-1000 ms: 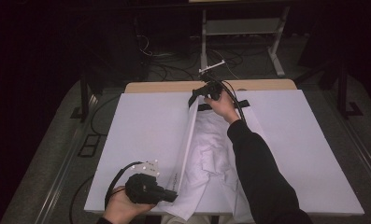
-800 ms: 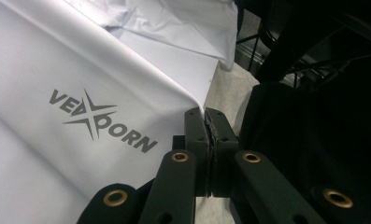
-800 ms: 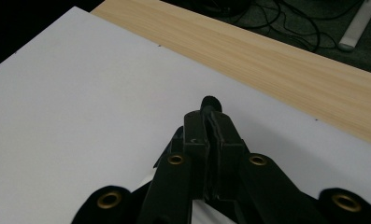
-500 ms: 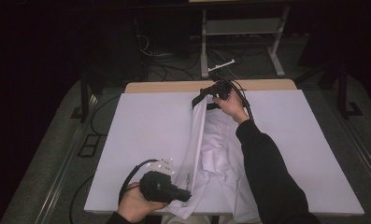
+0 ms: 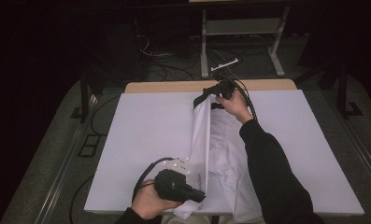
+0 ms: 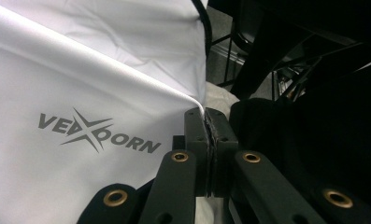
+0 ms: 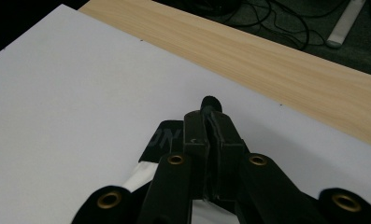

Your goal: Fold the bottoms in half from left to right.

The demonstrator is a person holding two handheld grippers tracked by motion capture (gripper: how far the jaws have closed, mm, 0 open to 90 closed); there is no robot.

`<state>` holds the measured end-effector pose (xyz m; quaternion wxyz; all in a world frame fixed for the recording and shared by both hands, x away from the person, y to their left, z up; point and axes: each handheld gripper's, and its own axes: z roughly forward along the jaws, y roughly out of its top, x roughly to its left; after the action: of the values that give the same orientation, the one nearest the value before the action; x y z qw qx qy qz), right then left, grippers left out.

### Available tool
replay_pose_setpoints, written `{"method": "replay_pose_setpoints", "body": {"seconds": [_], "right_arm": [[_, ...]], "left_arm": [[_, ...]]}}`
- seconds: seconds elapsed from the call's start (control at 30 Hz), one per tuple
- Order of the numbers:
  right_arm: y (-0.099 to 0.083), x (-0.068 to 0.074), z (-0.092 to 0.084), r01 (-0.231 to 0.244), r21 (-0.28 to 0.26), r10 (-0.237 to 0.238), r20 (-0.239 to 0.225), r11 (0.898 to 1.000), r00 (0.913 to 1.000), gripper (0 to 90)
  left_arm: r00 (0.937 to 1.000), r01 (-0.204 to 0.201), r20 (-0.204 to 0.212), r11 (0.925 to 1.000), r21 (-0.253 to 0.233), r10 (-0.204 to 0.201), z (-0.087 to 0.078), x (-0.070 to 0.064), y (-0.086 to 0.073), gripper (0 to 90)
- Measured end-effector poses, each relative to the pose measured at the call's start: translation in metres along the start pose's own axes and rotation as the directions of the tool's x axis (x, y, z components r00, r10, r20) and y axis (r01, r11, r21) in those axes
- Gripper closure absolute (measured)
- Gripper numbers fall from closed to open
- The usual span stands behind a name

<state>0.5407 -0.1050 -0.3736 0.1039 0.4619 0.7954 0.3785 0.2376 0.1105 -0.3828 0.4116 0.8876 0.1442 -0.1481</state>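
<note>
2 grippers share 1 white garment (image 5: 220, 154) with a black waistband, lifting its left edge into a taut ridge over the white tabletop (image 5: 141, 140). The left gripper (image 5: 198, 196) has its jaws clenched on the near hem by the grey printed logo (image 6: 99, 133); the right gripper (image 5: 210, 91) has its jaws clamped on the black band (image 7: 162, 137) at the far end. Holding both ends likely keeps the edge straight for a fold.

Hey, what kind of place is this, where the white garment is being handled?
Probably a lab or recording studio, not a home. The table wears a plain white cover, cables sprawl over the dark floor behind it, and a bare metal stand sits in unlit surroundings.
</note>
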Motion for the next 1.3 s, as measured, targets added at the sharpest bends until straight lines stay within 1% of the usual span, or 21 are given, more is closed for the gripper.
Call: {"method": "replay_pose_setpoints", "body": {"seconds": [0.13,0.2,0.47,0.63,0.67,0.8,0.93,1.13,1.27,1.3], "right_arm": [[0.0,-0.002,-0.003,0.001,0.001,-0.001,0.001,1.0,1.0,84.6],[0.0,-0.003,-0.004,0.0,0.001,0.0,0.003,1.0,1.0,84.6],[-0.002,-0.012,-0.011,-0.001,0.007,0.001,0.012,1.0,0.9999,84.6],[-0.003,-0.015,-0.013,-0.002,0.008,0.002,0.012,1.0,0.9999,84.6],[-0.004,-0.016,-0.014,-0.01,0.009,0.01,0.013,1.0,0.9999,84.6],[-0.004,-0.018,-0.016,-0.011,0.008,0.011,0.015,1.0,0.9998,84.6],[-0.006,-0.022,-0.019,-0.014,0.009,0.014,0.021,1.0,0.9997,84.6],[-0.009,-0.028,-0.024,-0.017,0.006,0.017,0.025,1.0,0.9995,84.6],[-0.012,-0.033,-0.027,-0.021,0.005,0.021,0.03,1.0,0.9993,84.6],[-0.013,-0.036,-0.029,-0.027,0.003,0.027,0.032,1.0,0.9991,84.6]], "left_arm": [[0.9998,-0.015,0.014,0.9999,0.004,0.015,0.006,-0.001,0.007,87.7],[0.9997,-0.017,0.018,0.9999,0.003,0.017,0.008,-0.001,0.009,87.8],[0.998,-0.044,0.047,0.999,0.01,0.043,0.021,-0.001,0.022,87.7],[0.9971,-0.051,0.058,0.9986,0.015,0.05,0.027,-0.001,0.027,87.8],[0.9969,-0.054,0.059,0.9984,0.014,0.053,0.028,-0.001,0.028,87.8],[0.9961,-0.056,0.069,0.9984,0.008,0.056,0.033,-0.001,0.032,87.7],[0.9943,-0.068,0.083,0.9977,0.007,0.067,0.041,0.0,0.037,87.8],[0.9929,-0.075,0.092,0.9971,0.004,0.075,0.046,0.0,0.042,87.7],[0.9919,-0.081,0.098,0.9967,-0.007,0.081,0.05,0.001,0.046,87.8],[0.9913,-0.082,0.102,0.9965,-0.011,0.083,0.051,0.001,0.047,87.8]]}}
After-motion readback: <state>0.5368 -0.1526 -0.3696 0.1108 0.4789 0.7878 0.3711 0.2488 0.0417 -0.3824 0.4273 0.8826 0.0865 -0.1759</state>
